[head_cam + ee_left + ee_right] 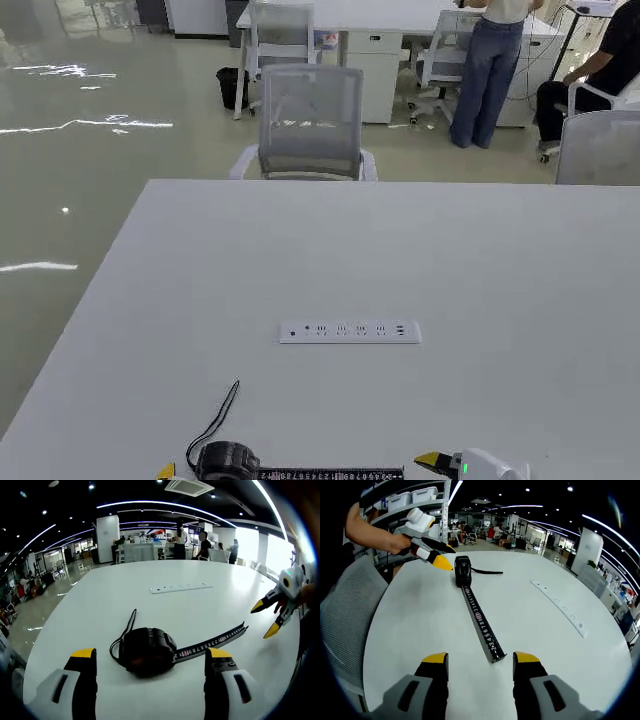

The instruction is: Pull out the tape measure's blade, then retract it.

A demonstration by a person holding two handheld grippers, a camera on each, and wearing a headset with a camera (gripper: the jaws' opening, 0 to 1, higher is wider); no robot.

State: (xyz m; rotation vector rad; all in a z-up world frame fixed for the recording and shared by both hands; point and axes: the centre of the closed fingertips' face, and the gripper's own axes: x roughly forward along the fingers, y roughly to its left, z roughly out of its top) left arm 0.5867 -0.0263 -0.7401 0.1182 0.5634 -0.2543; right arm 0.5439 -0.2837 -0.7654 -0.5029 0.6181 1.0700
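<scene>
The white tabletop [400,250] spreads wide in front of me, with a long power strip [350,332] lying across its middle. At the near edge sits the black tape measure [147,650]. Its blade [480,625] is run out flat along the tabletop toward my right side, and a thin black cord [127,625] loops off behind it.

My left tongs [151,653] stand open with 1 jaw on either side of the tape measure, not gripping it as far as I can tell. My right tongs [481,657] are open too and hold nothing; the blade's end lies just ahead of the gap between the 2 jaws.

I judge the pull-out done and retraction the step in hand. Next I should close the left tongs on the tape measure to steady it. Then the right tongs can guide the blade's end back so it does not whip.
</scene>
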